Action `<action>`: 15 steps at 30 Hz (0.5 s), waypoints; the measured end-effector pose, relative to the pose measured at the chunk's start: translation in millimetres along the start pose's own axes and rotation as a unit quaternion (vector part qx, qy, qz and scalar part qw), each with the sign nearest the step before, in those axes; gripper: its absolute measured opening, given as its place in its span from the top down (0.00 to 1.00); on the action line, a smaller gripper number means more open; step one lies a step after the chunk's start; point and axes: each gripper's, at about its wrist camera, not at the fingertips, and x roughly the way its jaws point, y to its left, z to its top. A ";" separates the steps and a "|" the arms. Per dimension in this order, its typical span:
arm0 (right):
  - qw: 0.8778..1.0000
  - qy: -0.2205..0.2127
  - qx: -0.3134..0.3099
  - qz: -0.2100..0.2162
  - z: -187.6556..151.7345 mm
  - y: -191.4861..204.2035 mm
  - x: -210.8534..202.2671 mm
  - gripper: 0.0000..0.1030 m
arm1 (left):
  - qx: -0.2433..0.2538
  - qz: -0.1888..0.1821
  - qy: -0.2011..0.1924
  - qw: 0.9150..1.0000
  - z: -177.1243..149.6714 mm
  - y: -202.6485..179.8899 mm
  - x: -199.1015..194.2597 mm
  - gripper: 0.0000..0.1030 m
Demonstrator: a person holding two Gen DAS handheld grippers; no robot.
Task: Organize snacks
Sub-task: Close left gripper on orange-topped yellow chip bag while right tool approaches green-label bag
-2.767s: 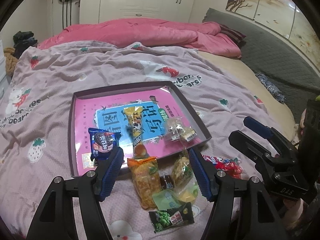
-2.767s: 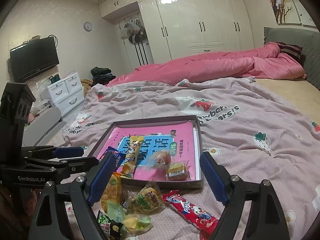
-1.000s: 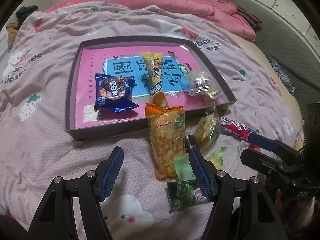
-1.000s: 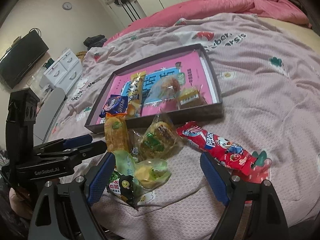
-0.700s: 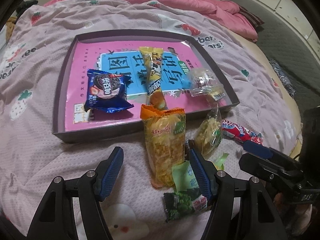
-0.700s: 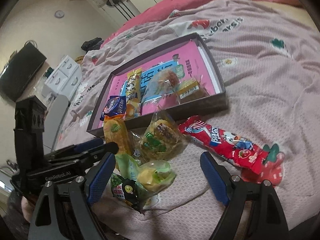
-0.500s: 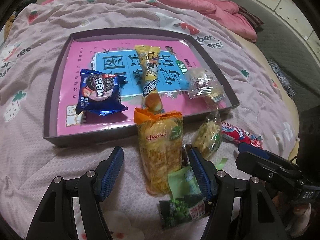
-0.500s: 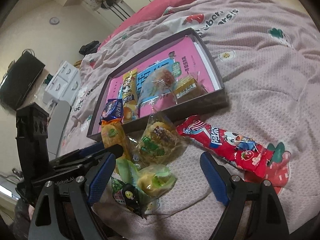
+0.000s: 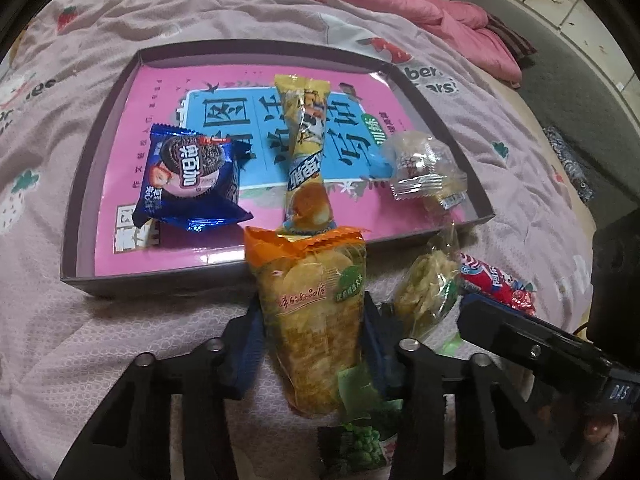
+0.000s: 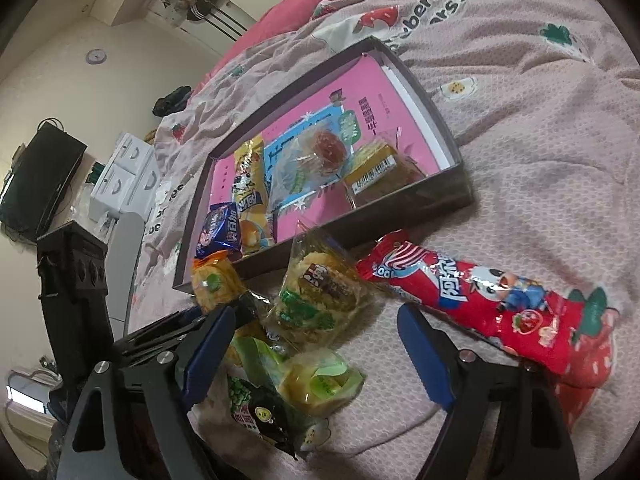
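My left tongs have just been closing and now pinch the orange-topped clear bag of yellow crisps, lying on the bed against the shallow dark tray. My right tongs stand spread, empty, over the clear packet of pale crackers. Next I judge: lift the bag over the rim into the tray.

Orange chip bag lies lengthwise, its top touching the tray front wall, apparently pinched. At 3 o'clock: clear cracker pack, red bar.
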 end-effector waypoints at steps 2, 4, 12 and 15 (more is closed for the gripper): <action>1.000 0.005 0.007 -0.006 0.5 -1.0 5.3 0.23 | 0.001 -0.003 -0.001 1.000 0.0 0.9 -0.1 0.62; 1.000 0.006 0.013 -0.005 1.6 -2.4 9.4 0.25 | 0.003 -0.001 -0.003 1.000 -0.2 1.5 -0.9 0.62; 1.000 0.005 0.022 -0.001 7.3 -3.0 22.2 0.26 | -0.004 -0.003 -0.002 1.000 -3.0 10.3 -4.4 0.62; 1.000 0.004 0.018 -0.004 8.7 0.2 25.2 0.26 | -0.005 -0.004 -0.002 1.000 -3.2 10.5 -4.3 0.62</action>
